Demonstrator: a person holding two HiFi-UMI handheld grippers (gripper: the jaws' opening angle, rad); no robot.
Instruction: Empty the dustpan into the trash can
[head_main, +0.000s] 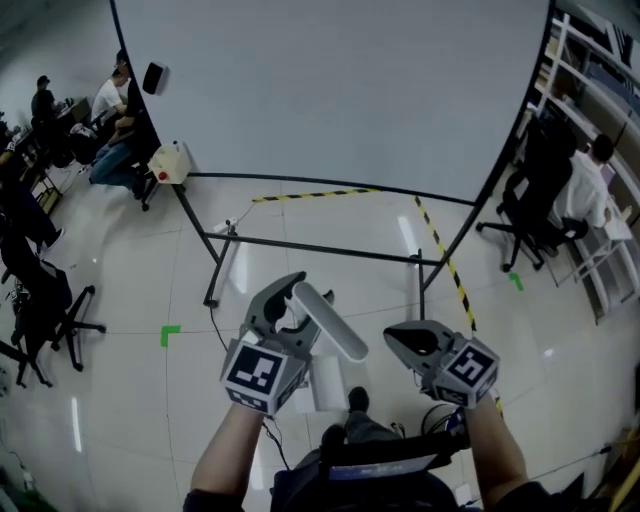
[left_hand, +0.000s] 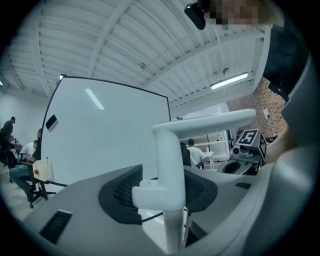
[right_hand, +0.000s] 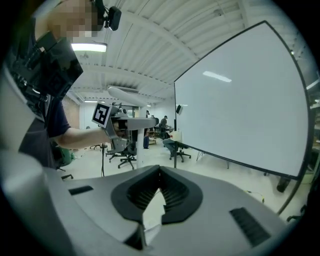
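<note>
- The left tongs (head_main: 293, 300) and right tongs (head_main: 405, 340) are nearest, held out on the person's forearms at the lower edge of the head view. Each carries its marker cube (head_main: 262, 372).
- The left tongs (left_hand: 162, 186) are clamped on the white dustpan handle (left_hand: 170, 160), with both pads pressing the upright stem.
- Long axis: the stem runs downward through the jaws toward the floor (head_main: 300, 215). The top grip bar (head_main: 335, 330) branches off level and points toward the right tongs.
- The pan end is not visible in any view. It is judged to hang below the left tongs, in front of the person's shoe (head_main: 357, 400).
- The right tongs (right_hand: 160, 175) are closed tip to tip with nothing between them. They sit just beside the free end of the grip bar without touching it.
- No trash can appears in any view, so its bearing from the tongs cannot be given. This bearing governs the coming move, because the stem must be carried over the can before tipping.
- The left hand alone bears the dustpan. The right hand is the nearer free hand for steadying the grip bar during tipping.
- Surroundings:
  - A large white panel (head_main: 330, 90) on a black frame stands ahead.
  - Yellow-black tape (head_main: 440, 245) and a green marker (head_main: 170, 333) lie on the floor.
  - Seated people and office chairs (head_main: 45, 300) are well apart at both sides.
</note>
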